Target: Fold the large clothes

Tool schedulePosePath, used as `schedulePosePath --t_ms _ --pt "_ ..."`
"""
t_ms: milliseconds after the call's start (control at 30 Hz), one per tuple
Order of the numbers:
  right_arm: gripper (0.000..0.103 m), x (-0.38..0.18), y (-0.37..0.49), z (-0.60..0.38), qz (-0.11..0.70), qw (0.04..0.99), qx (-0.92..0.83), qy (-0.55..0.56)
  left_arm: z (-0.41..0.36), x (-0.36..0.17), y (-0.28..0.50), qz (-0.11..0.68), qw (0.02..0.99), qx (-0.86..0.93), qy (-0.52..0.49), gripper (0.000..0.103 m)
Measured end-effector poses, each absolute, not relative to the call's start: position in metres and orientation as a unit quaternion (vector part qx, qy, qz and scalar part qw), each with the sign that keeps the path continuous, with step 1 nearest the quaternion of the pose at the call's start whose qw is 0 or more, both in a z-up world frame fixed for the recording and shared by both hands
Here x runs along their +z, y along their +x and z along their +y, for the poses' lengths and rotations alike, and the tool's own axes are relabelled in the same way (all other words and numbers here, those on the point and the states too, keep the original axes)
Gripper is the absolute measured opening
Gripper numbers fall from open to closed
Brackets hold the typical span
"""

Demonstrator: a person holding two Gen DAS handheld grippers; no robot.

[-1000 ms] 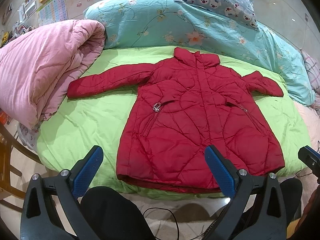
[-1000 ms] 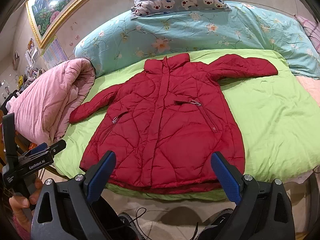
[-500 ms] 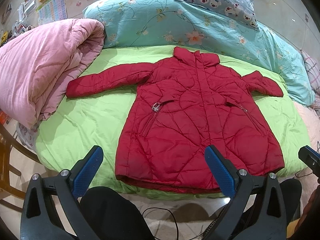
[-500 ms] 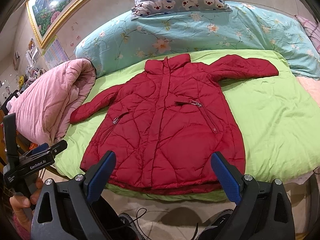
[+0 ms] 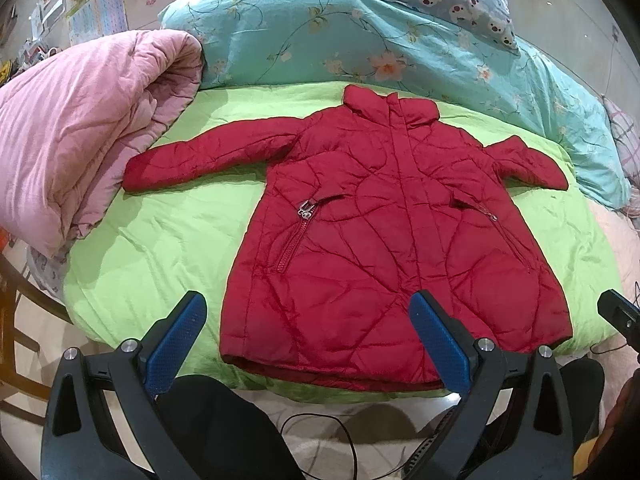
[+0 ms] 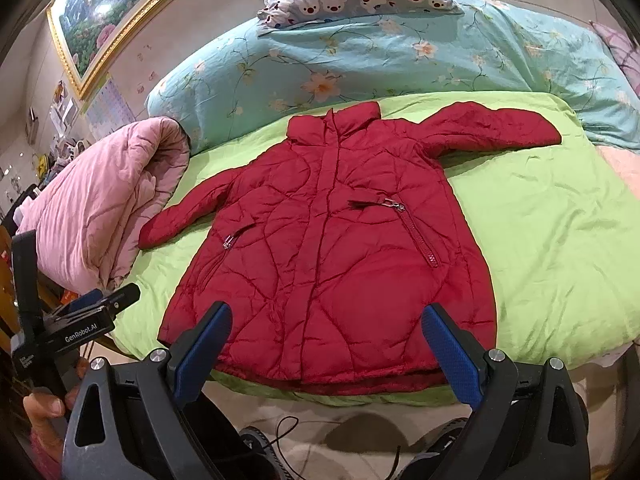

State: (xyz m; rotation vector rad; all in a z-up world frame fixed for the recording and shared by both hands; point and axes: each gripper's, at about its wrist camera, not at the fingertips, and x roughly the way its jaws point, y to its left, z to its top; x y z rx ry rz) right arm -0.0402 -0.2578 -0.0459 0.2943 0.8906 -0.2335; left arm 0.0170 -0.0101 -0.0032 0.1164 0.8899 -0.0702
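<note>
barely anything has moved since a second ago — both views drift slightly, red quilted coat (image 5: 376,248) unchanged. it lies flat, front up, sleeves spread, on the green sheet (image 5: 160,248) between the pink quilt (image 5: 80,136) and the floral duvet (image 5: 304,40). left gripper (image 5: 308,344) and right gripper (image 6: 328,348) both spread wide, empty, hovering off the hem. no fold made yet — whole job remains.

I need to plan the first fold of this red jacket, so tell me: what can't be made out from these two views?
- Red jacket hem: in both wrist views, each gripper's blue fingers cover parts of it.
- Jacket's back and lining: hidden, it lies front up on the green cover.
- Main front zip: a flap covers it; open or shut, unknowable.
- Pink quilt: cut off by the left wrist view's edge.
</note>
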Motion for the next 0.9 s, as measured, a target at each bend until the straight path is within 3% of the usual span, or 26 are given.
schedulePosePath --t_ms 333,900 --pt "0.097 -0.055 -0.024 -0.304 0.415 0.884 -0.127 0.173 -0.011 -0.013 0.047 0.44 0.896 -0.051 0.026 0.102" --pt "0.097 -0.081 0.033 -0.475 0.384 0.862 -0.208 0.257 -0.038 -0.041 0.119 0.474 0.877 -0.074 0.012 0.102"
